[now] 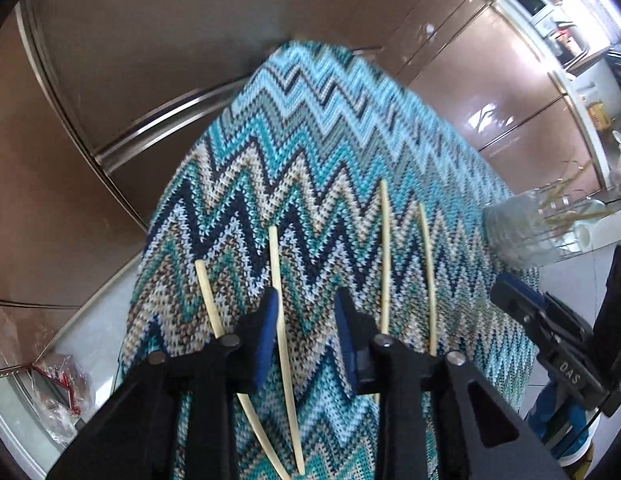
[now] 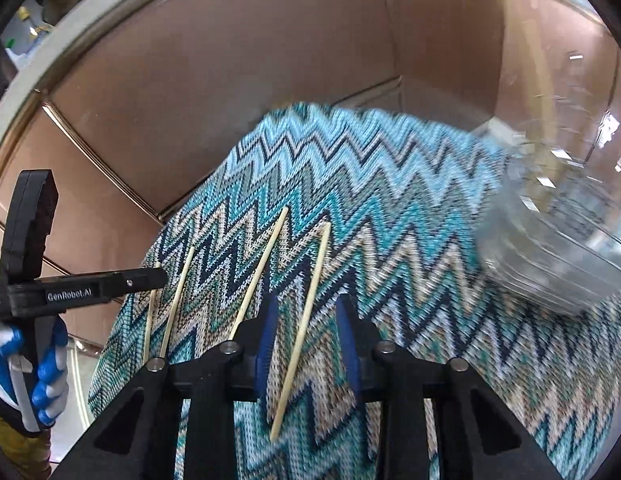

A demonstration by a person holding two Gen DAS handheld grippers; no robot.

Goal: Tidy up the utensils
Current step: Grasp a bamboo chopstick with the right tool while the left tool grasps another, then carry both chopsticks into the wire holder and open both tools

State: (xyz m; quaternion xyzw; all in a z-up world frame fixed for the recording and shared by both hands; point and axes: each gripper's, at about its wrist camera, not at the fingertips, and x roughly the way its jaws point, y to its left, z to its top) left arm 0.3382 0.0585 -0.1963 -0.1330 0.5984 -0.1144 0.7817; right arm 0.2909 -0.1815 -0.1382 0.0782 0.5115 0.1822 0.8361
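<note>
- four chopsticks lie on a zigzag cloth (image 1: 310, 128), two to the left and two to the right, all pointing roughly away from the cameras.
- left gripper (image 1: 306, 320): fingers apart, holding nothing, just above the cloth; one left chopstick (image 1: 280, 304) runs up through the gap beside the left pad, and its partner (image 1: 208, 300) lies just outside that finger.
- right pair (image 1: 384, 256) lies just outside the left gripper's right finger.
- right gripper (image 2: 306, 336): fingers apart, nothing clamped; a chopstick (image 2: 302, 328) lies on the cloth in the gap, touching neither pad, and another (image 2: 258, 272) passes under its left finger.
- a clear glass holder (image 2: 550, 240) stands blurred at the cloth's right edge.
- a gloved hand (image 2: 50, 384) grips the left gripper's handle at the right view's left edge.
</note>
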